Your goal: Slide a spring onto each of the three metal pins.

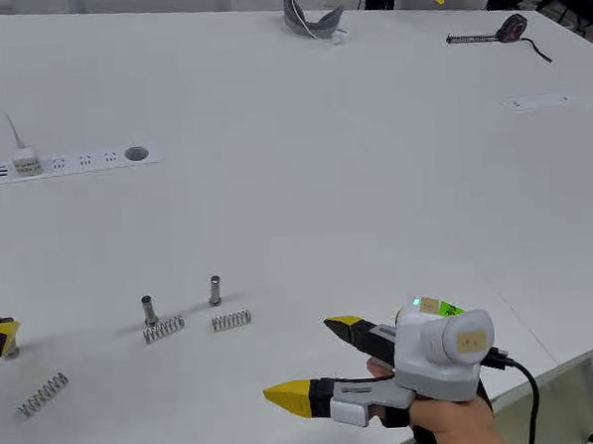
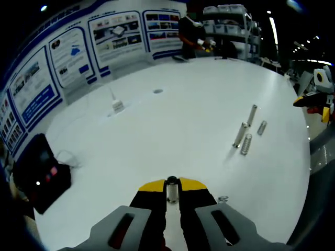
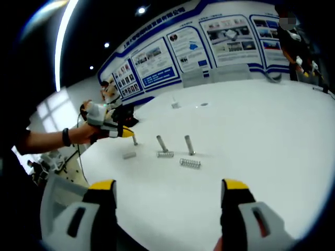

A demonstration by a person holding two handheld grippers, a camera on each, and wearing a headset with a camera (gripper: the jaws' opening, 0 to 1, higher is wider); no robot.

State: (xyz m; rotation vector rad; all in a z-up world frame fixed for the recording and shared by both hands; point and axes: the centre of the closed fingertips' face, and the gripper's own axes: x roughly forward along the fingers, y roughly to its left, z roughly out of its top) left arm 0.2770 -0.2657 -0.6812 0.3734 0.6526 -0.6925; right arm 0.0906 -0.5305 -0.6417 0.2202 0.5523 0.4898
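Head view: right gripper [image 1: 297, 359] is hovering by the table's [image 1: 324, 181] front edge, jaws spread, empty. Mid spring [image 1: 231, 320] is lying flat to its left, long axis along that edge.
Left gripper view: left gripper [image 2: 172, 185] is pinching a pin [image 2: 171, 193] upright.
Right gripper view: end spring [image 3: 129, 155] is lying nr that pin, so left is nearer.

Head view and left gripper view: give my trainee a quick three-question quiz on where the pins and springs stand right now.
1. How many springs lie loose on the table?
2. True or false: the two standing pins are bare, with no spring on them.
3. The left gripper is: A open; B shut on a spring; C shut on a pin.
Key: 1 three; 2 true; 3 C.
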